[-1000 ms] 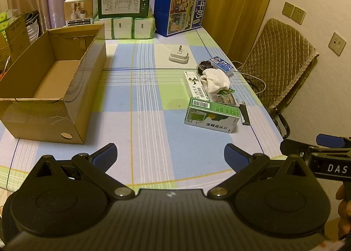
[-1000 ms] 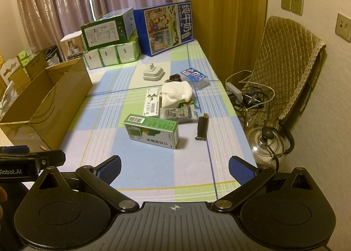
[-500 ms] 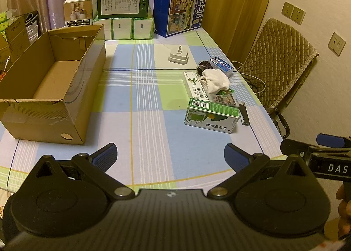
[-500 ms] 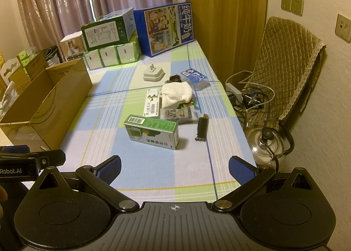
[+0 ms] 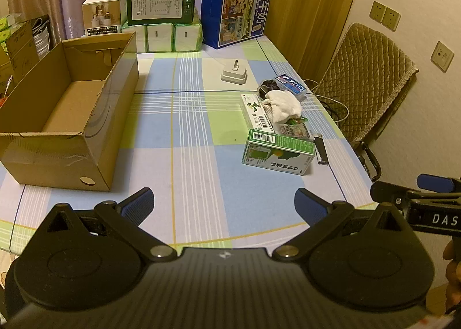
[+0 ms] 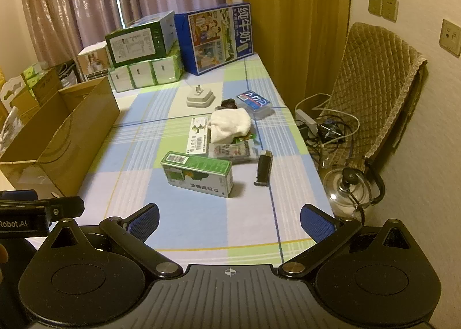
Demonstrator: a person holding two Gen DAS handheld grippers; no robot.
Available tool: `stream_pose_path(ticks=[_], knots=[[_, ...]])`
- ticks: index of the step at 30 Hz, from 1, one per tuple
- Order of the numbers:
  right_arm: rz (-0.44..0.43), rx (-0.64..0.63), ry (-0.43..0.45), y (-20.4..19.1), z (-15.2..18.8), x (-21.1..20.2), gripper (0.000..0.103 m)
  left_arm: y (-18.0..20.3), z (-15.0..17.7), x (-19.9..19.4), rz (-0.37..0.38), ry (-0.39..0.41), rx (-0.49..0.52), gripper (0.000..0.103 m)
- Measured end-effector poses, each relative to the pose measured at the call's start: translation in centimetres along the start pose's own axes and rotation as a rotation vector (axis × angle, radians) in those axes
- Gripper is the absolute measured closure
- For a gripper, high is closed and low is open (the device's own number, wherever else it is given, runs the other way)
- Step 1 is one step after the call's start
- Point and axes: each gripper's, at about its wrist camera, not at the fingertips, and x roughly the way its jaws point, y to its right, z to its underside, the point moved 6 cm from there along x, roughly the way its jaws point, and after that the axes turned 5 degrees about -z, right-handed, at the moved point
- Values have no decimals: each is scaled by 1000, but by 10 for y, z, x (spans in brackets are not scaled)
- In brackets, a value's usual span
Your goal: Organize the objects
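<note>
Nothing has moved since the earlier frames: both the left claw (image 5: pixel 223 202) and the right claw (image 6: pixel 229 218) hover released above the tabletop (image 5: pixel 187 162). Clutter around the green box (image 5: pixel 278 153) likely awaits the empty cardboard box (image 5: pixel 69 116). Only the right view shows the kettle (image 6: pixel 350 188).

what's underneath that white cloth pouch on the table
The white cloth pouch lies partly on a flat white-and-green box and a green packet. A dark object sits at its far edge. Whatever lies beneath its middle is covered.
</note>
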Motion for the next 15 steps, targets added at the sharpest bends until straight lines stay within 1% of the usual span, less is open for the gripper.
stream_pose_path(ticks=[15], knots=[[6, 14, 3, 10, -3, 5, 2, 6, -6, 8, 8, -14, 24, 1]])
